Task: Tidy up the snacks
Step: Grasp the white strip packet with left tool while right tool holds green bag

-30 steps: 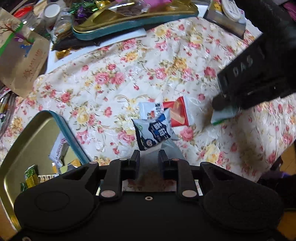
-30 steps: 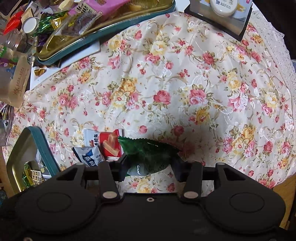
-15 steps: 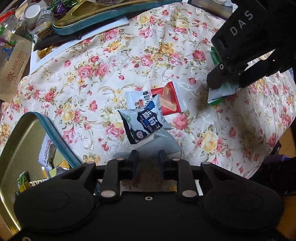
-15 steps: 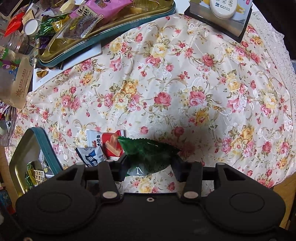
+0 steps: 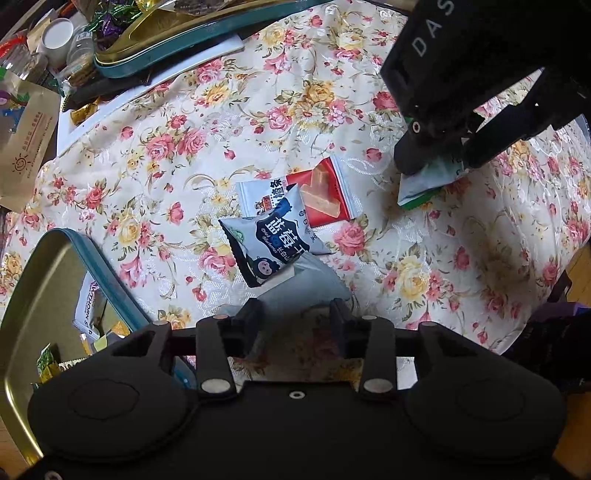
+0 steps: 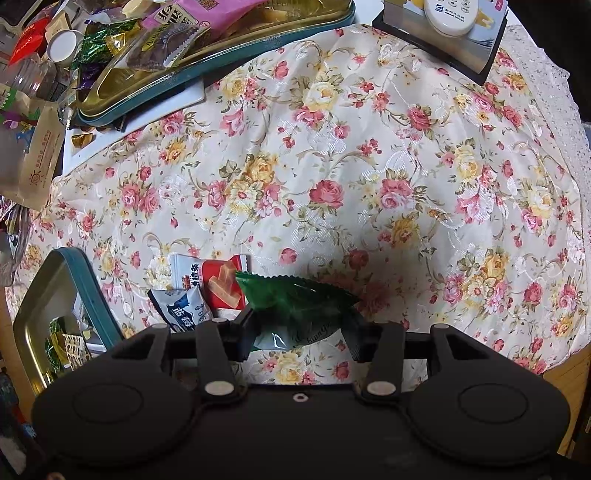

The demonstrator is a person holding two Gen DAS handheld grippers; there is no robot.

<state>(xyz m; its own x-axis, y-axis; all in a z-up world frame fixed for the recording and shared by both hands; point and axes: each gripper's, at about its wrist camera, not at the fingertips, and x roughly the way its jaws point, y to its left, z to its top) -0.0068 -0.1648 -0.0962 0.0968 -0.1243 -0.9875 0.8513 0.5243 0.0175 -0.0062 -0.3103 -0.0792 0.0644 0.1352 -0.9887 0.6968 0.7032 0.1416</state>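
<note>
My left gripper [image 5: 295, 314] is open and empty, just short of a blue-and-white snack packet [image 5: 269, 242] on the floral cloth. That packet overlaps a red-and-white packet [image 5: 325, 194]. My right gripper [image 6: 301, 326] is shut on a green packet [image 6: 295, 299] and holds it above the cloth; in the left wrist view it [image 5: 436, 166] is at the upper right with the green packet [image 5: 424, 184]. The blue packet [image 6: 184, 310] and red packet [image 6: 218, 280] lie left of the right gripper.
A gold tin tray with a teal rim [image 5: 103, 266] holding a few snacks sits at the near left [image 6: 85, 280]. A second teal tray [image 6: 229, 51] heaped with snacks is at the back left. A box with a white remote [image 6: 450, 33] stands at the back right. The table edge runs along the right.
My left gripper has opened slightly and drawn back from the blue packet. The right gripper still holds the green packet and has risen a little.
</note>
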